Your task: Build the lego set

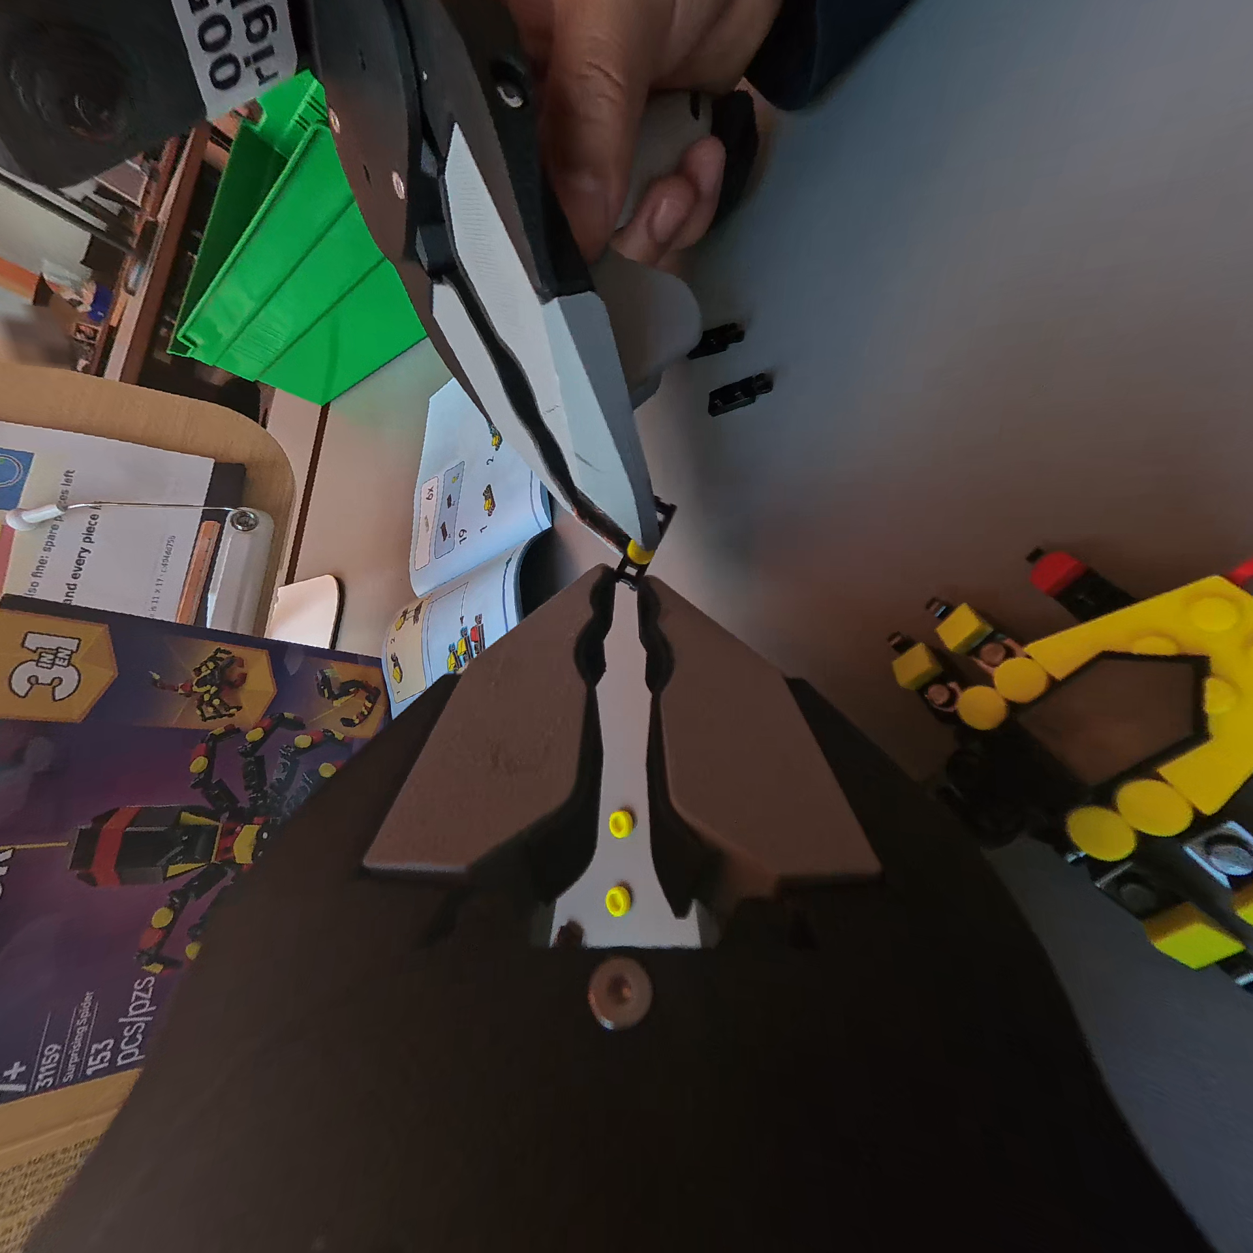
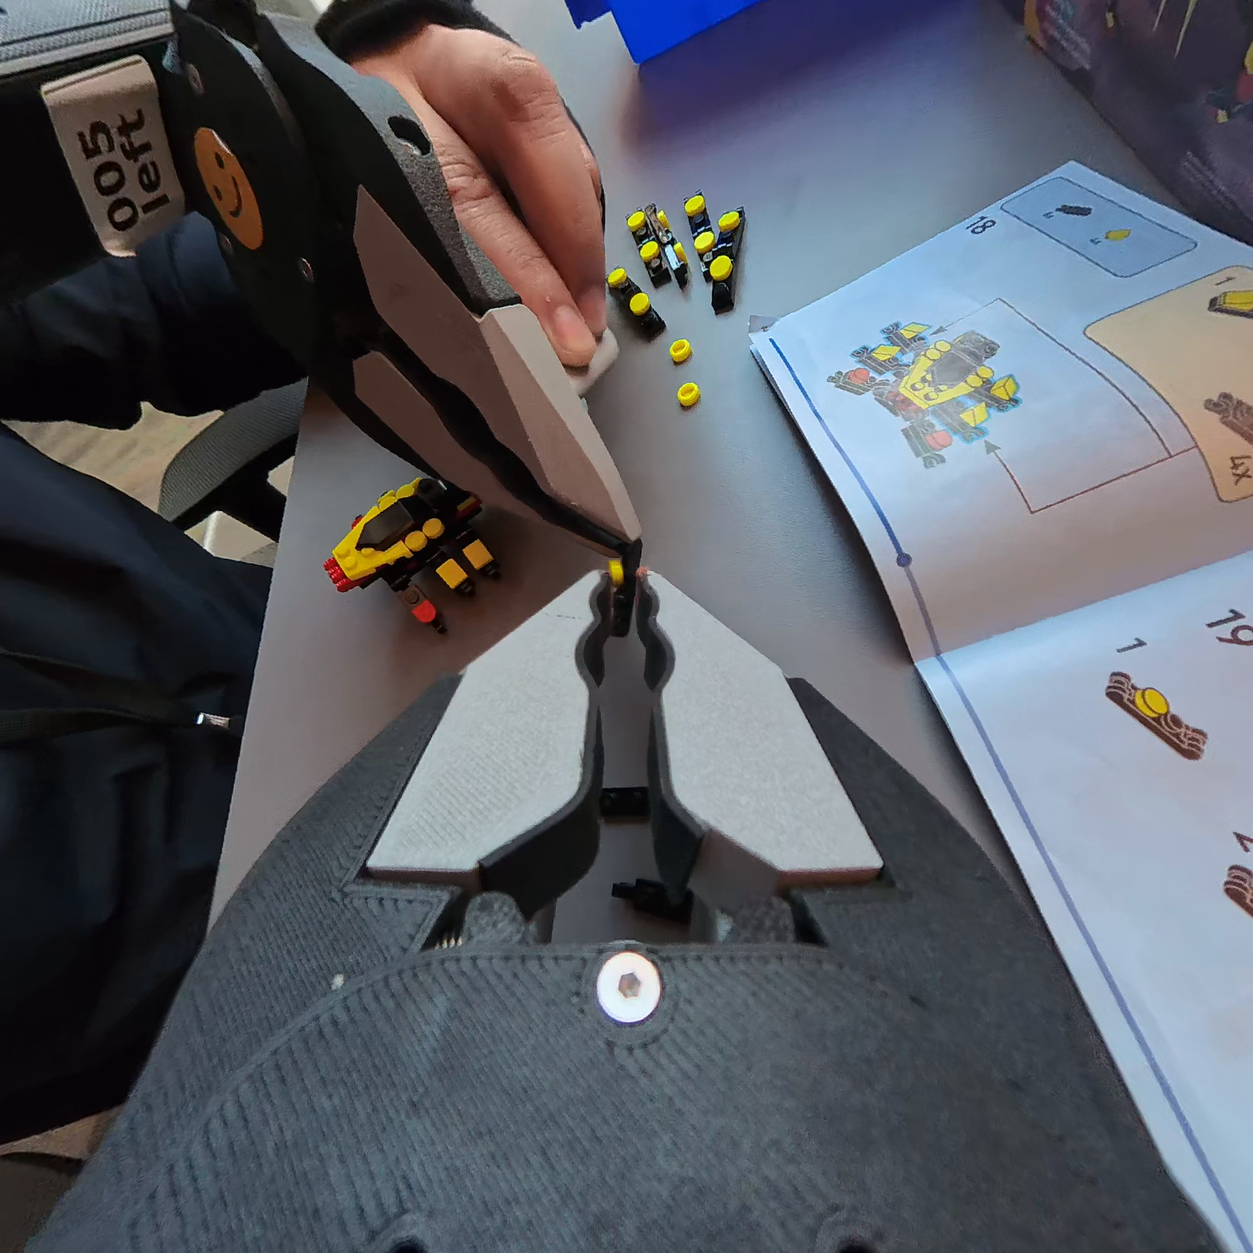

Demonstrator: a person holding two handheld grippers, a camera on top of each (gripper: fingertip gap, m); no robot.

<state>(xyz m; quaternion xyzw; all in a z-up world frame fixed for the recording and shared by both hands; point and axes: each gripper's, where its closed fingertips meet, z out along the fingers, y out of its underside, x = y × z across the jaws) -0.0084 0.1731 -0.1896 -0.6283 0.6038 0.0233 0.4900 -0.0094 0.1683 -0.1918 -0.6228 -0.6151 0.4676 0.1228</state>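
Right claw clenched on a small black plate, held above the worktop. Left claw pinching the same plate's end beside the yellow stud. Press stud squarely down; keep both grips steady, plate level.

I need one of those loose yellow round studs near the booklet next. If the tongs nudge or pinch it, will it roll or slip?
The two loose yellow round studs lie flat on the smooth grey table, so a nudge would probably slide them, not roll them. Tipped on edge, the round rim could well roll. They look tiny and glossy beside the tongs' fingertips, so a pinch may squirt one out.
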